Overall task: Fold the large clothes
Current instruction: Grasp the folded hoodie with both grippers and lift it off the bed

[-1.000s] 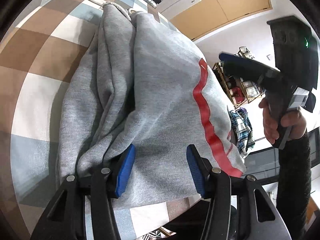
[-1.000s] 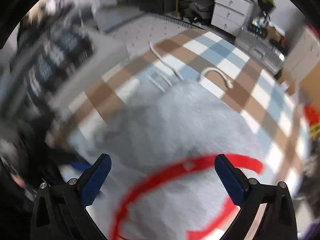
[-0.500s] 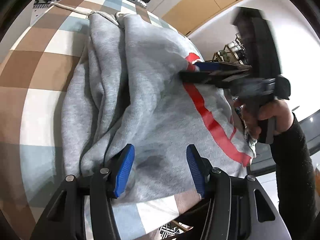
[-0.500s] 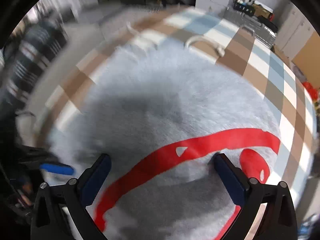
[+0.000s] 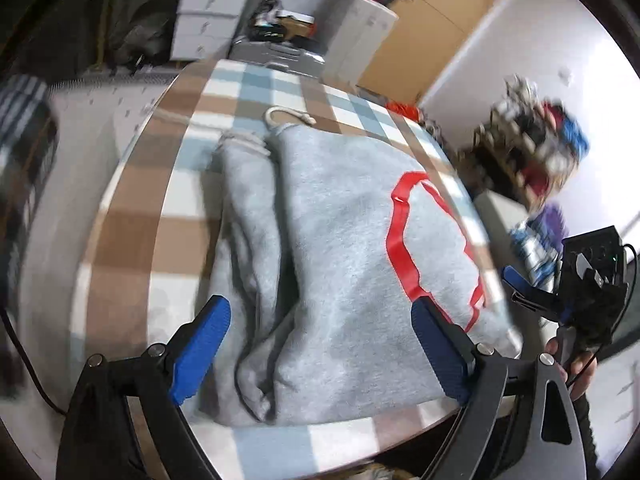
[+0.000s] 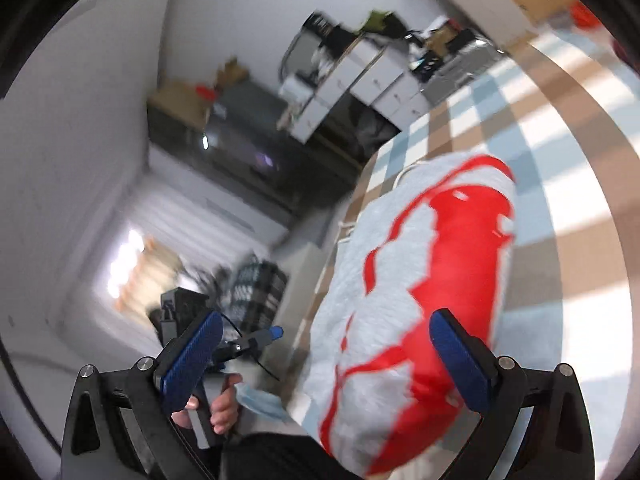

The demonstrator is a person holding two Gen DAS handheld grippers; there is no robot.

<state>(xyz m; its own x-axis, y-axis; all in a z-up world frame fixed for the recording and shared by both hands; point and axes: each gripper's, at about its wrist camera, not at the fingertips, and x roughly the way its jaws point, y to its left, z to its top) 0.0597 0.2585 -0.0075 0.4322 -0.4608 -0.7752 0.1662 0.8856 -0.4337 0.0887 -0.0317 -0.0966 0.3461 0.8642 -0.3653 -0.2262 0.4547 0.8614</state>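
Note:
A grey hoodie with a red print lies folded into a thick bundle on the checked tablecloth. Its white drawstring trails at the far end. My left gripper is open and empty, raised over the bundle's near edge. My right gripper is open and empty beside the hoodie's printed end, with one pad over the red print. The right gripper also shows in the left wrist view, off the table's right edge. The left gripper also shows in the right wrist view.
White drawer units and cluttered shelves stand beyond the table's far end. A wooden door is at the back right. A shelf of bright items stands right of the table.
My left gripper let go of the hoodie, opened wide and drew back. My right gripper lifted off the top of the hoodie and swung out past the table's right edge.

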